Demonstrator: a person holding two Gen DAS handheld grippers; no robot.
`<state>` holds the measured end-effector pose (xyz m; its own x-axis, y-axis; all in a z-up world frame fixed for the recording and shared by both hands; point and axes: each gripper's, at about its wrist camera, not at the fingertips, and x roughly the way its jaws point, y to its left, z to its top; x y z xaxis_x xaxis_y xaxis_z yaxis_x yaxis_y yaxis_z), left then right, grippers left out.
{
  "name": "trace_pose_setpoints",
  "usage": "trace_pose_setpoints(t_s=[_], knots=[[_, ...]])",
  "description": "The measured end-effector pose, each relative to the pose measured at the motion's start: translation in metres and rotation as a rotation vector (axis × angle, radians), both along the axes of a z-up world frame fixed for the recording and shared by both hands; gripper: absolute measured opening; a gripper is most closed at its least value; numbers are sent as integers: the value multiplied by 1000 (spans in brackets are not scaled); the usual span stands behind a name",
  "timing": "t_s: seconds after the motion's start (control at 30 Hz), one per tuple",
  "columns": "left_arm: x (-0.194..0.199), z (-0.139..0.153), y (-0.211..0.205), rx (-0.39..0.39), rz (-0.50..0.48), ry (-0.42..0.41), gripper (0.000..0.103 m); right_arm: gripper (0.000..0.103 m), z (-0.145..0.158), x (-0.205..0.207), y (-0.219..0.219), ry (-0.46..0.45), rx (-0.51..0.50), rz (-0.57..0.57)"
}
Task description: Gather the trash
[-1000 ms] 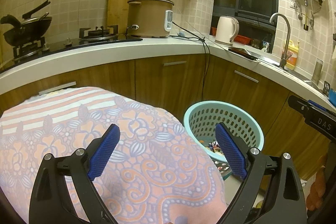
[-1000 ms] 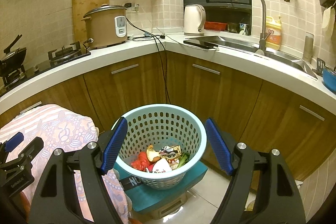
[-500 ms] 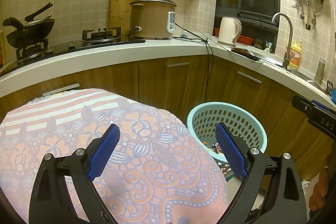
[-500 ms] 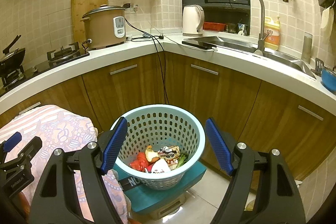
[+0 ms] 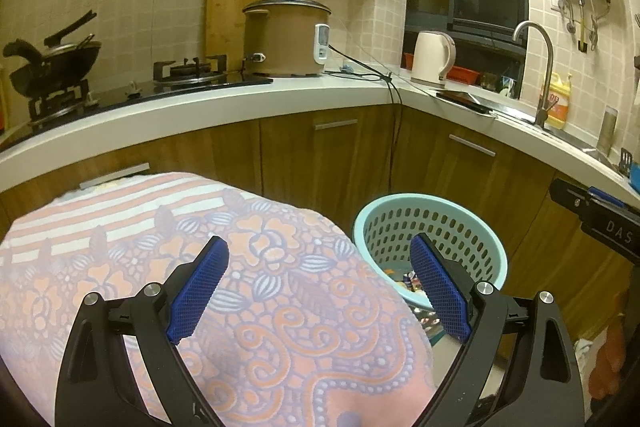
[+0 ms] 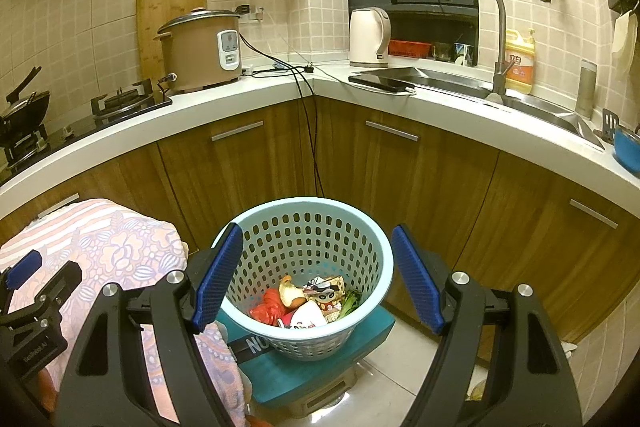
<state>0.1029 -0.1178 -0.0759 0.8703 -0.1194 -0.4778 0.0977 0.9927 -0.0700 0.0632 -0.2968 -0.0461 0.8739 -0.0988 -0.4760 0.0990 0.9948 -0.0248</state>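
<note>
Item: light-blue perforated basket [image 6: 306, 267], at 6 o'clock in the right wrist view, set on a teal stool [image 6: 320, 363] beside the cloth-covered surface [image 5: 200, 267], likely so scraps drop in easily.
Contents: trash [image 6: 310, 303] heaped at the bottom; red wrapper, peel, printed packet, greens.
Right gripper [image 6: 318, 273]: tongs apart, holding nothing, framing the basket rim.
Left gripper [image 5: 320, 287]: tongs apart, empty, above the floral cloth, basket at 3 o'clock.
Status, judged: collection looks largely complete.
</note>
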Motion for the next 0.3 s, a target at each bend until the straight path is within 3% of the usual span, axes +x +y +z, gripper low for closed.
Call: trace_pose_setpoints(t_s=[0.17, 0.3], knots=[[7, -4, 6, -57, -19, 54, 93, 73, 0, 1, 0, 3, 0, 5], [5, -3, 7, -55, 10, 38, 93, 73, -2, 1, 1, 4, -2, 8]])
